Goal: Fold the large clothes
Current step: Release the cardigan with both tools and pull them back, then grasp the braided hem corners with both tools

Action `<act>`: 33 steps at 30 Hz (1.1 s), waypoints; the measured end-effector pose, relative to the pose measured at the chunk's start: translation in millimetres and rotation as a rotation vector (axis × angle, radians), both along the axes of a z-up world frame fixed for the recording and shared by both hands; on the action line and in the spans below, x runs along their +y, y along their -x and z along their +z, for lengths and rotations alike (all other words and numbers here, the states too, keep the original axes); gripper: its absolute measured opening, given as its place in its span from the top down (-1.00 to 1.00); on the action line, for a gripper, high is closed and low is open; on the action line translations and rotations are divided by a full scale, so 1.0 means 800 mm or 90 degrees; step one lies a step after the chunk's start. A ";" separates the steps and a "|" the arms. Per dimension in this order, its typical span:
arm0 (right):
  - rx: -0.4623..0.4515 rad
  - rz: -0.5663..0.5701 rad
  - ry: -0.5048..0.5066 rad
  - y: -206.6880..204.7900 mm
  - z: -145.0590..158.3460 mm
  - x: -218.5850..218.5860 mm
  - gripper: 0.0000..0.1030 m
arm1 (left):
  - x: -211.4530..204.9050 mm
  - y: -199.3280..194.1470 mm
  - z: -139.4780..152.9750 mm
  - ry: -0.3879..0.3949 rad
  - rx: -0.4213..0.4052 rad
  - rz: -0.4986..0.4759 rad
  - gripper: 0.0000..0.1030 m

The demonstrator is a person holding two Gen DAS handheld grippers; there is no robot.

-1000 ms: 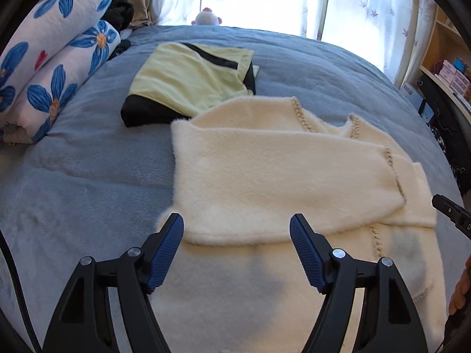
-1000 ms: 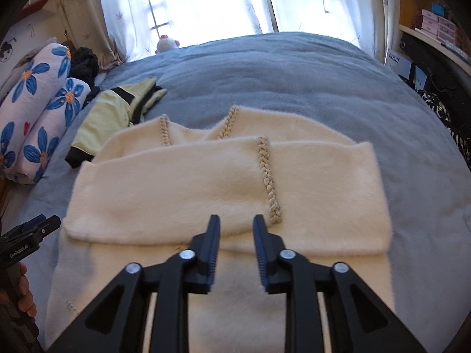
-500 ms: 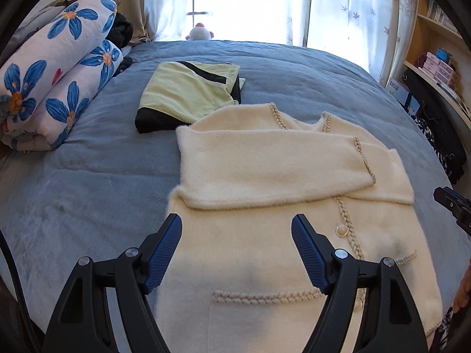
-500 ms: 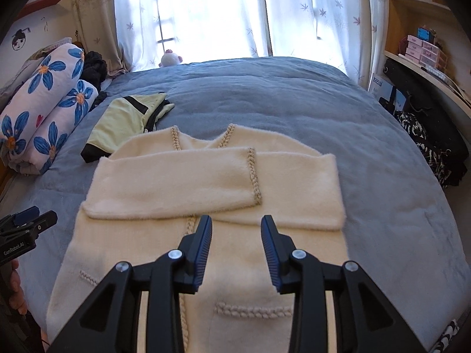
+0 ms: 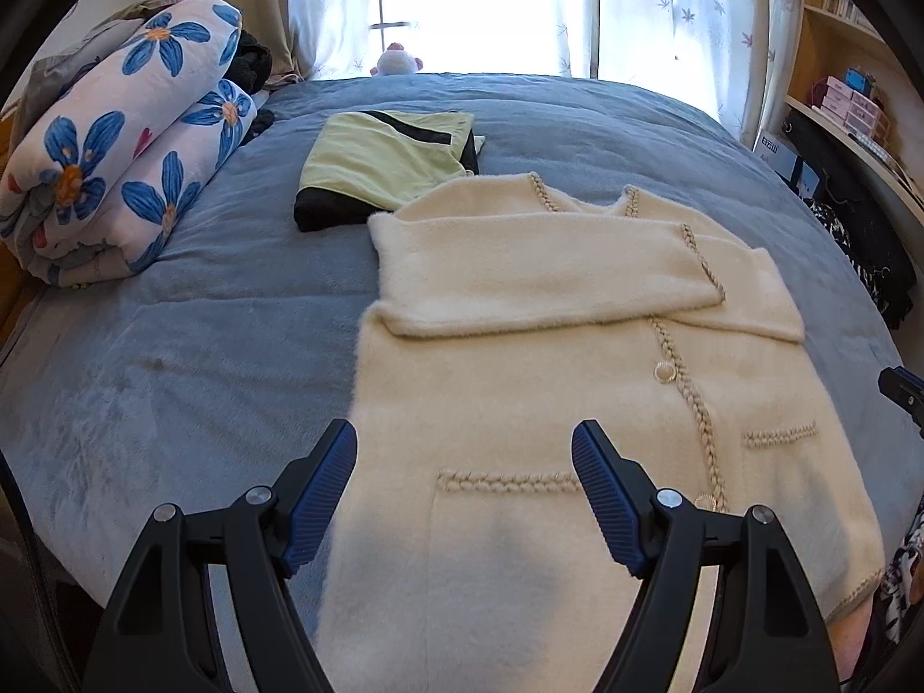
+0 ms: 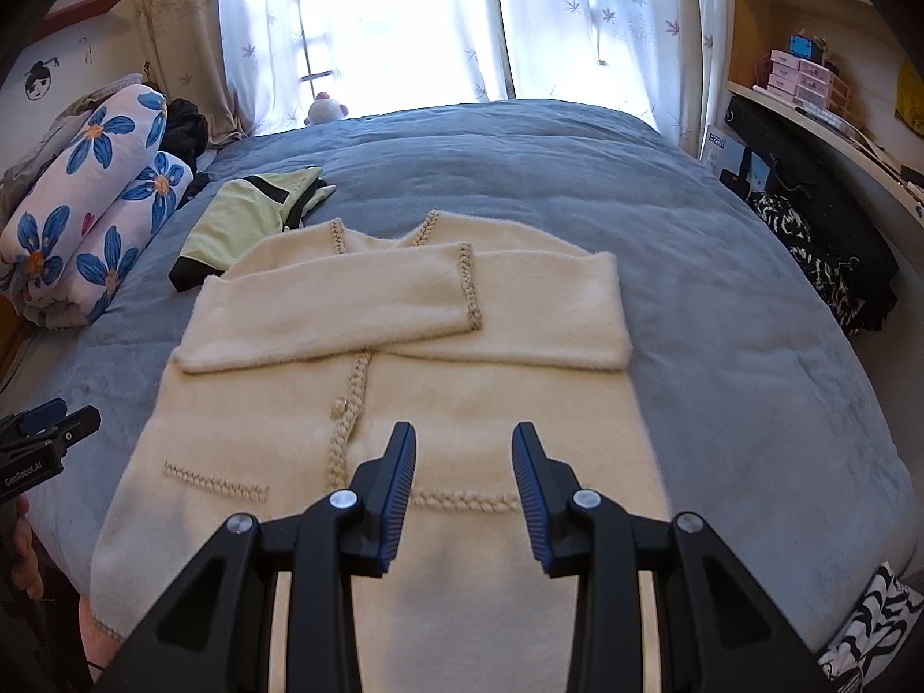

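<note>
A cream fuzzy cardigan [image 5: 554, 381] with braided trim lies flat on the blue bed, both sleeves folded across its chest; it also shows in the right wrist view [image 6: 439, 381]. My left gripper [image 5: 465, 485] is open and empty above the lower left part of the cardigan. My right gripper [image 6: 464, 485] is open and empty above the lower hem area, a little right of the button line. The right gripper's tip [image 5: 901, 392] shows at the right edge of the left wrist view. The left gripper [image 6: 46, 439] shows at the left edge of the right wrist view.
A folded yellow-green and black garment [image 5: 387, 161] lies beyond the cardigan's left shoulder. A rolled flowered quilt [image 5: 121, 144] lies at the bed's left side. The blue bedspread [image 6: 722, 300] stretches to the right. Shelves and dark clothes [image 6: 831, 265] stand beside the bed on the right.
Both grippers have pulled back toward the cardigan's hem, bringing the pockets and lower body into view. The right gripper's jaws have opened wider. The cardigan has not moved.
</note>
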State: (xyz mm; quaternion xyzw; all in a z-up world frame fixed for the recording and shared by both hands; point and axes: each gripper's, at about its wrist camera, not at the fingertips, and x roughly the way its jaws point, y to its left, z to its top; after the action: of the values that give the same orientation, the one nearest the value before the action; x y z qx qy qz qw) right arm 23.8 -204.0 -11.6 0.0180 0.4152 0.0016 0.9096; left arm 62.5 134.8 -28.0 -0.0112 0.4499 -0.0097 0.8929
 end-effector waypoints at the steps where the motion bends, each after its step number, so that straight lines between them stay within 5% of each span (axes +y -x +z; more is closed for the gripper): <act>1: -0.001 0.002 -0.004 0.007 0.000 -0.003 0.30 | 0.002 0.007 0.000 -0.001 -0.001 0.000 -0.47; 5: -0.016 -0.001 -0.004 0.039 -0.001 -0.016 -0.09 | 0.010 0.033 0.000 -0.002 -0.005 0.001 -0.47; 16: 0.015 -0.028 -0.001 0.102 -0.036 -0.066 -0.10 | 0.057 0.090 -0.032 0.014 0.033 0.016 -0.47; 33: 0.138 -0.117 -0.026 0.143 -0.120 -0.166 -0.10 | 0.114 0.140 -0.136 0.118 0.164 -0.006 -0.47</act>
State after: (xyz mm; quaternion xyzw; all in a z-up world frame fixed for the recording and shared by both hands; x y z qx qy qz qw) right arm -90.3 -336.5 -107.8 0.0747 0.5073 -0.0748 0.8553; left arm -49.5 226.1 -137.1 -0.0928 0.5578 -0.0541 0.8230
